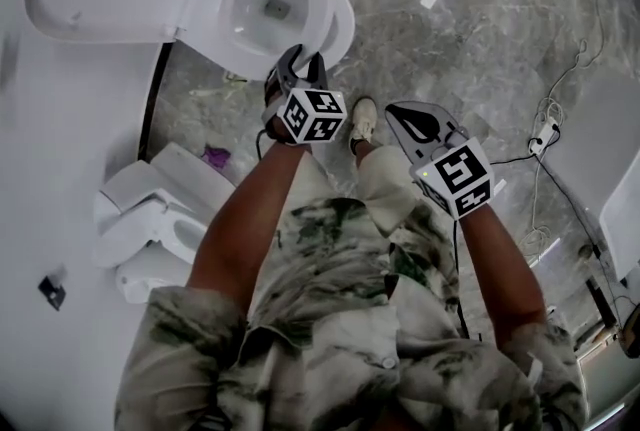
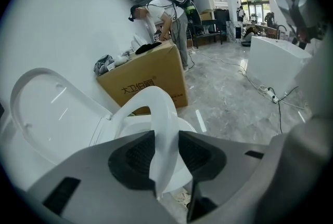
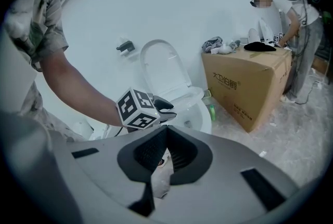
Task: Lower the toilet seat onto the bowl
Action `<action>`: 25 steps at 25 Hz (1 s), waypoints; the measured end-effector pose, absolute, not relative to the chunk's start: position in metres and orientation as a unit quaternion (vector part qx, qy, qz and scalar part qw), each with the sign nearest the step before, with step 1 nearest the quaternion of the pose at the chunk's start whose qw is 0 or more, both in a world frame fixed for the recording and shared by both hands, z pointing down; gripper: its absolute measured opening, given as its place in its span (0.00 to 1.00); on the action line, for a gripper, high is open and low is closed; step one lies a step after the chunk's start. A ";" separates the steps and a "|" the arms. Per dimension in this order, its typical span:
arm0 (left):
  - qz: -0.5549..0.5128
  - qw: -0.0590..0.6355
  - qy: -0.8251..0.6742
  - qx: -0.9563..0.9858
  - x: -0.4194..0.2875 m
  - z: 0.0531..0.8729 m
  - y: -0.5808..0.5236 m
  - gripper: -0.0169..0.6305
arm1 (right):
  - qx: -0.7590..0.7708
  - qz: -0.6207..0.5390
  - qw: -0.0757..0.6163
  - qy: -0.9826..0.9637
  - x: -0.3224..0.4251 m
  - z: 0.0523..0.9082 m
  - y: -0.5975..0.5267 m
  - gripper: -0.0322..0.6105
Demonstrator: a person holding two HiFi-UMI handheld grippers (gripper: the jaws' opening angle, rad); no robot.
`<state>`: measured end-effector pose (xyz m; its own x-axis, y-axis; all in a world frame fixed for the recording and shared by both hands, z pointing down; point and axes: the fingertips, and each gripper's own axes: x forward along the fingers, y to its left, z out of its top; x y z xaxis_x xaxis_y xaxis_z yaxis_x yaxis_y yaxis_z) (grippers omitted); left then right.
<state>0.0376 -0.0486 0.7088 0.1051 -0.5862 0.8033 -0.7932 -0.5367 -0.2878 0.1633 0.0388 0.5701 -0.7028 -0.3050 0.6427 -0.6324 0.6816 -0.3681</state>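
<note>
The big lid (image 2: 52, 108) is leaning back against the wall, out of the way. The bowl (image 1: 268, 11) is sitting open below it. The toilet seat (image 2: 161, 114) is hanging tilted above the bowl, not down yet. The left gripper (image 2: 165, 150) is pinching the seat's front edge, its jaws about half apart and the seat filling the gap. The seat is looking smooth and curvy, so it could be slipping out and banging hard on the bowl. The right gripper (image 3: 165, 153) is closed on nothing and hanging well back, so it is not helping to catch.
</note>
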 end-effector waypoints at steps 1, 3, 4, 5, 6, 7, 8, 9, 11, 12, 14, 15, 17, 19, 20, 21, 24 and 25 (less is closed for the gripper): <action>0.478 0.109 -0.468 0.735 0.039 0.713 -0.047 0.26 | 0.268 0.296 0.278 -0.874 0.164 0.573 0.040 0.09; 0.480 0.112 -0.467 0.734 0.044 0.720 -0.045 0.26 | 0.268 0.299 0.279 -0.872 0.168 0.579 0.041 0.09; 0.480 0.115 -0.466 0.734 0.046 0.724 -0.044 0.26 | 0.269 0.302 0.279 -0.871 0.170 0.581 0.042 0.09; 0.481 0.118 -0.466 0.733 0.048 0.727 -0.042 0.26 | 0.270 0.303 0.279 -0.870 0.171 0.583 0.043 0.09; 0.482 0.119 -0.465 0.733 0.050 0.731 -0.041 0.26 | 0.271 0.305 0.279 -0.869 0.172 0.586 0.043 0.09; 0.484 0.119 -0.464 0.733 0.050 0.734 -0.041 0.26 | 0.272 0.306 0.279 -0.869 0.173 0.588 0.043 0.09; 0.485 0.119 -0.463 0.732 0.051 0.737 -0.041 0.26 | 0.272 0.307 0.279 -0.868 0.173 0.591 0.043 0.09; 0.487 0.119 -0.462 0.731 0.052 0.741 -0.042 0.26 | 0.272 0.308 0.279 -0.868 0.173 0.594 0.042 0.09; 0.491 0.121 -0.459 0.731 0.054 0.747 -0.042 0.26 | 0.271 0.311 0.281 -0.867 0.173 0.599 0.041 0.09; 0.493 0.122 -0.457 0.731 0.055 0.750 -0.040 0.26 | 0.271 0.312 0.281 -0.866 0.173 0.601 0.041 0.09; 0.496 0.122 -0.454 0.731 0.057 0.757 -0.039 0.26 | 0.271 0.314 0.281 -0.866 0.173 0.606 0.040 0.09; 0.497 0.122 -0.452 0.731 0.058 0.760 -0.039 0.26 | 0.271 0.315 0.280 -0.865 0.173 0.608 0.039 0.09; 0.498 0.123 -0.449 0.731 0.059 0.768 -0.039 0.26 | 0.273 0.317 0.279 -0.864 0.174 0.614 0.037 0.09; 0.501 0.125 -0.446 0.731 0.061 0.776 -0.038 0.26 | 0.274 0.322 0.279 -0.862 0.175 0.620 0.037 0.09; 0.502 0.127 -0.444 0.731 0.062 0.780 -0.037 0.26 | 0.274 0.325 0.280 -0.861 0.175 0.623 0.038 0.09; 0.503 0.129 -0.443 0.731 0.064 0.784 -0.036 0.26 | 0.273 0.327 0.281 -0.860 0.176 0.627 0.038 0.09; 0.505 0.133 -0.439 0.731 0.067 0.795 -0.034 0.26 | 0.270 0.332 0.283 -0.858 0.177 0.634 0.042 0.09; 0.507 0.135 -0.438 0.730 0.068 0.798 -0.033 0.26 | 0.269 0.334 0.283 -0.858 0.177 0.636 0.043 0.09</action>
